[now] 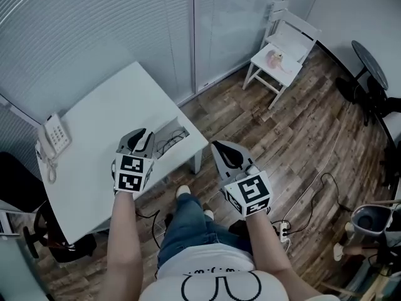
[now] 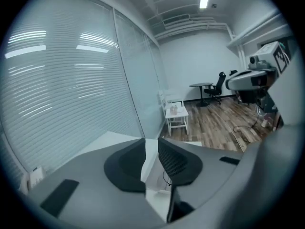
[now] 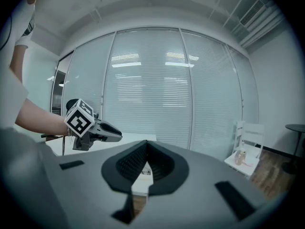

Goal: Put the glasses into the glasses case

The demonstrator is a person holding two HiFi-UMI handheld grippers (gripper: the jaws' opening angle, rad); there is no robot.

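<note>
On the white table [image 1: 94,143], at the corner by its near edge, lies a pale glasses case [image 1: 180,129] with thin dark glasses [image 1: 166,145] on or in it; which, I cannot tell. My left gripper [image 1: 143,137] hovers just left of the case, open, with only table showing in the gap between its jaws [image 2: 151,156]. A dark thin loop of the glasses [image 2: 165,177] shows through that gap. My right gripper [image 1: 220,148] hangs off the table's edge, right of the case, shut and empty [image 3: 145,149]. The left gripper [image 3: 116,136] shows in the right gripper view too.
A white desk phone [image 1: 55,137] sits at the table's far left. A white chair [image 1: 282,52] with a small pink thing stands by the glass wall. A dark office chair [image 1: 369,86], floor cables with a power strip [image 1: 285,231] and a bin [image 1: 369,218] are to the right.
</note>
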